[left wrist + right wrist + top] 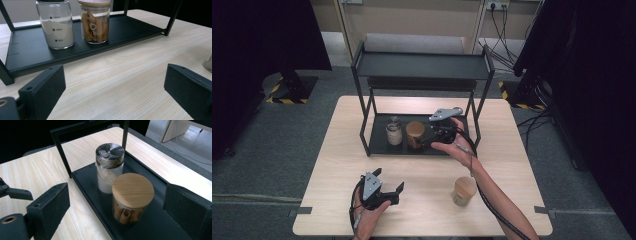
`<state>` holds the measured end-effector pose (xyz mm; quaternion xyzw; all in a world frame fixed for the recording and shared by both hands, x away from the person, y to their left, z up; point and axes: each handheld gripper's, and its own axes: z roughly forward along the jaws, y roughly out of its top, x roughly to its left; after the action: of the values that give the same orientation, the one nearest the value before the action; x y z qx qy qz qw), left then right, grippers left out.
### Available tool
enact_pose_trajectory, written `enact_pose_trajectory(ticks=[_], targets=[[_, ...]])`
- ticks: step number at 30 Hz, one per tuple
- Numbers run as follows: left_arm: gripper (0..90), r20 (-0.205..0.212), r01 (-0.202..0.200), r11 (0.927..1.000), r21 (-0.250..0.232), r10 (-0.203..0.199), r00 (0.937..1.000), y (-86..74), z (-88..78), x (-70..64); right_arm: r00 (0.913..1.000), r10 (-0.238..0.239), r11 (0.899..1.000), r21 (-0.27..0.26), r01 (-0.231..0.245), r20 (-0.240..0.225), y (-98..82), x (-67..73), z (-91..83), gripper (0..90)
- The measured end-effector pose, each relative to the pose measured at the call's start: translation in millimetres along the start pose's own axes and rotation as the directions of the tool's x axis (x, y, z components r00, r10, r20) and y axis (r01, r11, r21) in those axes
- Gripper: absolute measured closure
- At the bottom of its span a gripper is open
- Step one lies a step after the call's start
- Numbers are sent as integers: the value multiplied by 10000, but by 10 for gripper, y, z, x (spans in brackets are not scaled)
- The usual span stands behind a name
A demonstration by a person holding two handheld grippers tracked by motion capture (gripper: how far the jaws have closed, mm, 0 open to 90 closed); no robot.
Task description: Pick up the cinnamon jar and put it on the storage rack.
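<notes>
Pasta jar (132,197) sits between the right claw (117,207)'s spread jaws, seemingly untouched.

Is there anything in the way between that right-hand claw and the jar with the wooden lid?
Nothing visible stands between them. The right gripper has its jaws open just above the pasta jar on the rack's bottom shelf. The powder jar stands close behind it, not in the path.

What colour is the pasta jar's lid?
Light wood, round, on the pasta jar; lid shows best in the right gripper view.
</notes>
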<state>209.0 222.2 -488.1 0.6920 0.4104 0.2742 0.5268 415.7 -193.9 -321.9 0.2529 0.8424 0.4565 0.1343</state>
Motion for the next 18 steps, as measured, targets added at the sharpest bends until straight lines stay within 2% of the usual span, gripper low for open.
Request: enact_pose_trajectory(ticks=[8,18], targets=[[32,-12,-33,10000,28,33,10000,5,0,0,9998,184,9994,-288,-186,-59,-134,-21,-96,74],[32,-13,-19,10000,41,19,10000,7,1,2,9998,193,9977,-644,-196,-54,-228,-7,-241,76]])
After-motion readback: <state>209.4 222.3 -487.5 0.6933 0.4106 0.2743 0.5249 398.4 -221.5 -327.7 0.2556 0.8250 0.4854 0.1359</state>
